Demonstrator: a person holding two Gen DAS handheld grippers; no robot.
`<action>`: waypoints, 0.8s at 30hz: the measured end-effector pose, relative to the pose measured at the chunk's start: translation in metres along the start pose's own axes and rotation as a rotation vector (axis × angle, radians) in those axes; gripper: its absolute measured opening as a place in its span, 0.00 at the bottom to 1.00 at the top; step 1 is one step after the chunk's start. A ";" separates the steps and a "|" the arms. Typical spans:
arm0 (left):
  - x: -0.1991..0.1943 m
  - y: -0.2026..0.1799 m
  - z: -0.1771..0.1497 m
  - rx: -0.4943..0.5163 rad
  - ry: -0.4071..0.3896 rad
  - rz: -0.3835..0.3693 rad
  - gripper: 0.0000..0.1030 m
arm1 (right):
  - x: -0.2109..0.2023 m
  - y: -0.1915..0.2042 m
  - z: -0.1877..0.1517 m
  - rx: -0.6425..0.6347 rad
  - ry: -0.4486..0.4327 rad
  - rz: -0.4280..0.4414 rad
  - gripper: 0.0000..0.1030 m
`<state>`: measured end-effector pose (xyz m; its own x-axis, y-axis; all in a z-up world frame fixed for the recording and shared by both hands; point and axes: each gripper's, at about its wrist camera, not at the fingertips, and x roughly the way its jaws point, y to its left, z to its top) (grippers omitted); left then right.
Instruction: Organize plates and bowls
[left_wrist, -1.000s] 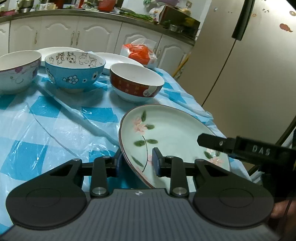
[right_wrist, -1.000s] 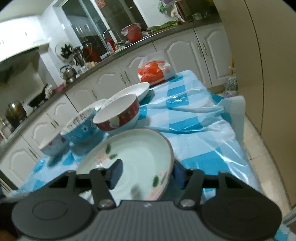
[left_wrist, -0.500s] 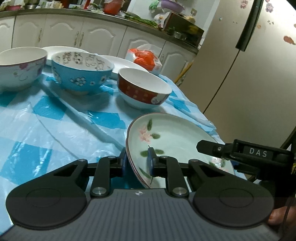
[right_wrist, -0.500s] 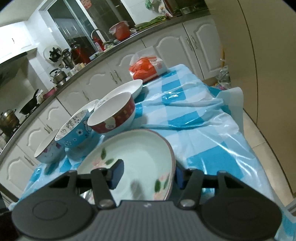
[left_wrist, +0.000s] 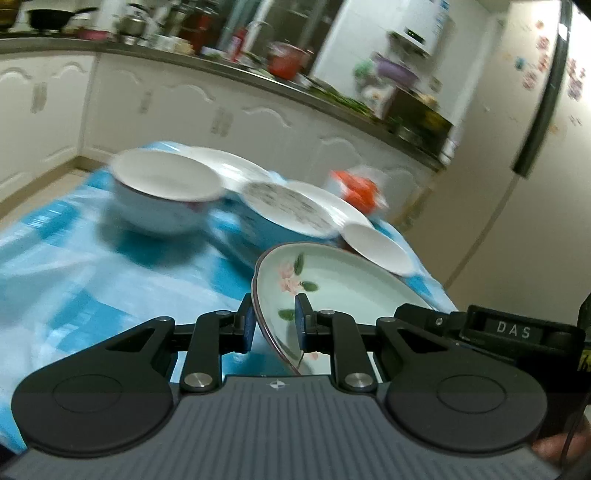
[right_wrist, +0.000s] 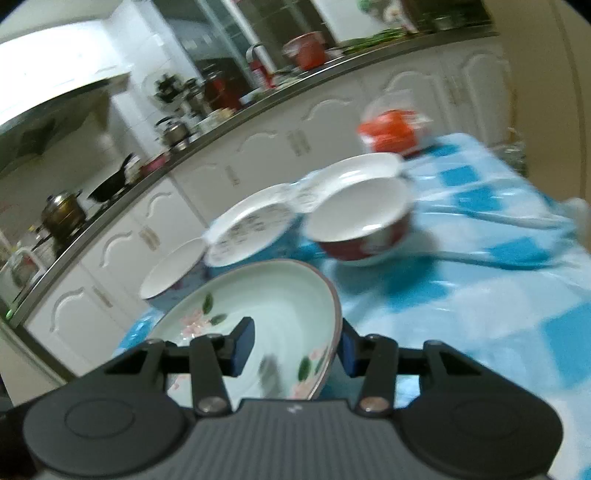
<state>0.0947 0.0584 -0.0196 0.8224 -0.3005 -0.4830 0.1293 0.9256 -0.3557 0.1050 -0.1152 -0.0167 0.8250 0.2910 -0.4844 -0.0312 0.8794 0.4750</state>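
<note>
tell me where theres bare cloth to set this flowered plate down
Bare checked tablecloth lies on the near side, in front of the white bowl. More lies right of the red bowl, toward the table edge. The far strip is crowded: three bowls, white plates and an orange bag close together. The flowered plate is clamped by the left gripper.

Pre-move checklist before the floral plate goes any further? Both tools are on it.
1. Left tool clamped on floral plate rim: ok.
2. Right tool grip on the plate's opposite rim: not ok, jaws closing, inner pad not visibly touching.
3. Plate off the checked tablecloth: ok, tilted.
4. Path past red bowl and blue bowl: cannot tell, blurred.
5. Target white plates unobstructed: cannot tell.
</note>
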 end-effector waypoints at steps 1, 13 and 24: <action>-0.003 0.009 0.004 -0.010 -0.008 0.014 0.19 | 0.007 0.009 0.000 -0.016 0.009 0.014 0.45; -0.013 0.101 0.018 -0.139 -0.034 0.181 0.19 | 0.086 0.077 -0.018 -0.120 0.121 0.099 0.43; -0.016 0.119 0.004 -0.161 -0.001 0.217 0.19 | 0.101 0.087 -0.028 -0.158 0.154 0.103 0.42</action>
<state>0.0991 0.1741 -0.0515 0.8221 -0.0985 -0.5607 -0.1396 0.9200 -0.3663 0.1692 0.0016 -0.0447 0.7172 0.4258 -0.5516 -0.2089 0.8865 0.4129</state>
